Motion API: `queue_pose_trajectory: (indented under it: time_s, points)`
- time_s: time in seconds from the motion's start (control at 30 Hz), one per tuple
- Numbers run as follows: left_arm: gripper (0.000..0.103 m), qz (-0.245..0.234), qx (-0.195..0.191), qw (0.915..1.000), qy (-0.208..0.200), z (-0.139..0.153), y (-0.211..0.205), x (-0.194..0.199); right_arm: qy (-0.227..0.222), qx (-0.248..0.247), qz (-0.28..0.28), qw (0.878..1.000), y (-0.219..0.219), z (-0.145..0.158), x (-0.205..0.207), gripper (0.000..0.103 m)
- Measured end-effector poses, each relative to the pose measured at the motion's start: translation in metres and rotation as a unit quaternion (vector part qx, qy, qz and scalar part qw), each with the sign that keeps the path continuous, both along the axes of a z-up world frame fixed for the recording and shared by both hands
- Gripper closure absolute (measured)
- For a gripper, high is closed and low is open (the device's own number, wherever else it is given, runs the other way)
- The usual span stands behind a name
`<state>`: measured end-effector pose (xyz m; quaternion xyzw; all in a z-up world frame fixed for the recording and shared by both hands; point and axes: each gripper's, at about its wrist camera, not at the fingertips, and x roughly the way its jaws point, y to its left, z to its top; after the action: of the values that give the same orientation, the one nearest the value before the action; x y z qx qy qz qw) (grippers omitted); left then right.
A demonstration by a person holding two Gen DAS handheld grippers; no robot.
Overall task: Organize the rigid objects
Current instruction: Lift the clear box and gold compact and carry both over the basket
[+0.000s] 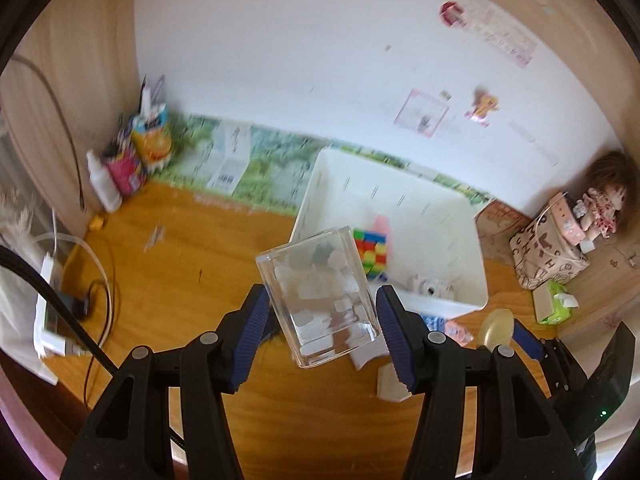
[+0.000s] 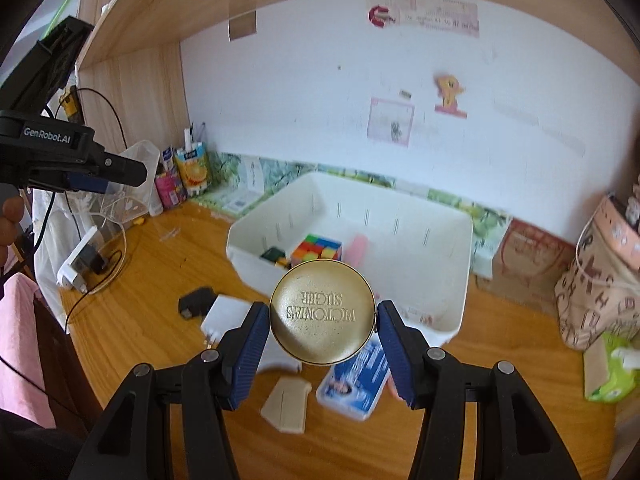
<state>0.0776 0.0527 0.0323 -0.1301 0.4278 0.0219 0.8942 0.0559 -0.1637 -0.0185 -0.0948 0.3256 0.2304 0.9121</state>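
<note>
My left gripper [image 1: 320, 312] is clenched on a clear plastic box [image 1: 320, 296], tilted in the air just in front of the white bin [image 1: 476, 248]. My right gripper [image 2: 320, 320] clamps a round gold tin [image 2: 322, 312], also just in front of that bin on the bench [image 2: 160, 264]. Inside the bin lie a colourful puzzle cube [image 2: 318, 250] and a pink object [image 2: 358, 250].

The wooden desk [image 2: 160, 320] fills the lower half of the frame. A white bin [image 2: 440, 280] sits on it in the middle. In front lie a beige block [image 2: 286, 402], a blue and white pack [image 2: 356, 380] and a white box [image 2: 228, 314]. A green tissue pack [image 2: 608, 376] lies at the right.
</note>
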Motion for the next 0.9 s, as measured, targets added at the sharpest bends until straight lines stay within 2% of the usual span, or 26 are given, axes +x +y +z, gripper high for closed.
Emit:
queue_pose_trajectory:
  time_s: [0.2,0.43,0.57,0.73,0.9]
  points:
    - [0.044,-0.038,0.016,0.9977,-0.055,0.018,-0.014,0.012,-0.029,0.001,-0.008,1.000,-0.002,0.007,0.011,0.047]
    - [0.044,-0.080,0.031,0.9904,-0.109,0.023,-0.034,0.032,-0.065,0.007,-0.022,0.998,-0.006,0.010,0.030,0.047]
    - [0.044,-0.106,0.031,0.9868,-0.118,0.016,-0.044,0.047,-0.089,0.020,-0.028,0.995,-0.009,0.007,0.041,0.047]
    - [0.043,-0.121,0.055,0.9823,-0.132,0.005,-0.057,0.066,-0.101,0.039,-0.039,0.993,-0.011,-0.001,0.059,0.047]
    - [0.043,-0.121,0.062,0.9839,-0.116,-0.013,-0.060,0.085,-0.107,0.053,-0.047,0.992,-0.014,-0.013,0.076,0.047]
